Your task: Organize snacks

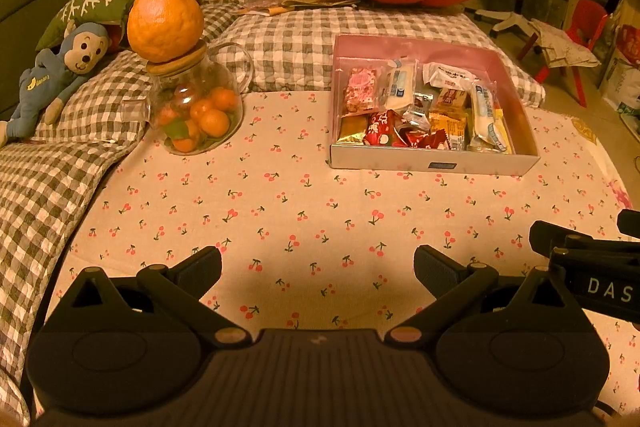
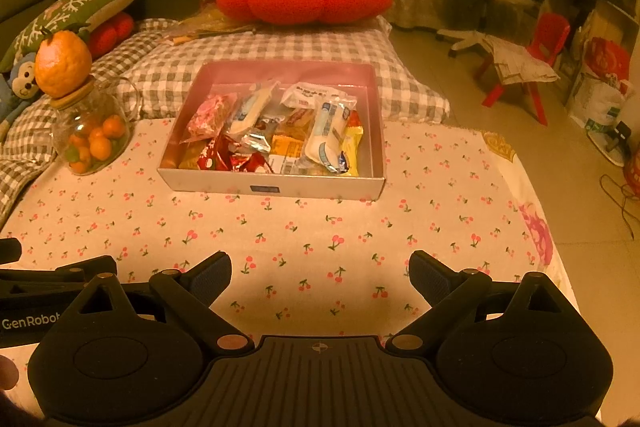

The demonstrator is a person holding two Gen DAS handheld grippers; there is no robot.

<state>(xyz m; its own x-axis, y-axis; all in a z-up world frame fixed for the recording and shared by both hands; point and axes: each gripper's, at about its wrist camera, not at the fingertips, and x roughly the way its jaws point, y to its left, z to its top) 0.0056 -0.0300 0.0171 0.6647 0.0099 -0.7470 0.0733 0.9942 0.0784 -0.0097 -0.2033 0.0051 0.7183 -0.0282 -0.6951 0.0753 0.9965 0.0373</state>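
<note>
Left wrist view shows the left gripper (image 1: 318,267) hovering low over the cherry-print cloth (image 1: 280,219) with its jaws spread wide and nothing between them; the right wrist view shows the right gripper (image 2: 320,273) likewise released and empty, close beside its partner. Ahead of both, well apart from the fingertips, sits the shallow rectangular cardboard box with a pink inner wall (image 2: 272,187), resting on the cloth just in front of a grey checked pillow (image 2: 280,47). Inside it lies a loose heap of wrapped snacks (image 2: 276,139): a pink patterned packet (image 1: 360,89) at the far left, two long white-and-blue pouches, one of them (image 2: 326,135) lying over the right side, red foil sweets (image 2: 224,159) along the near edge, and yellow-orange packets in the middle. All of these look light, soft and crinkly, and the foil and plastic film will probably be slippery, so a firm pinch on a flat sealed end or across a pouch's middle seems wiser than squeezing any brittle contents. The box itself appears light and fairly stiff, best taken by its near wall. To the left, a clear glass jar of small oranges (image 1: 196,107) with a large orange on its wooden lid looks fragile and worth avoiding.
</note>
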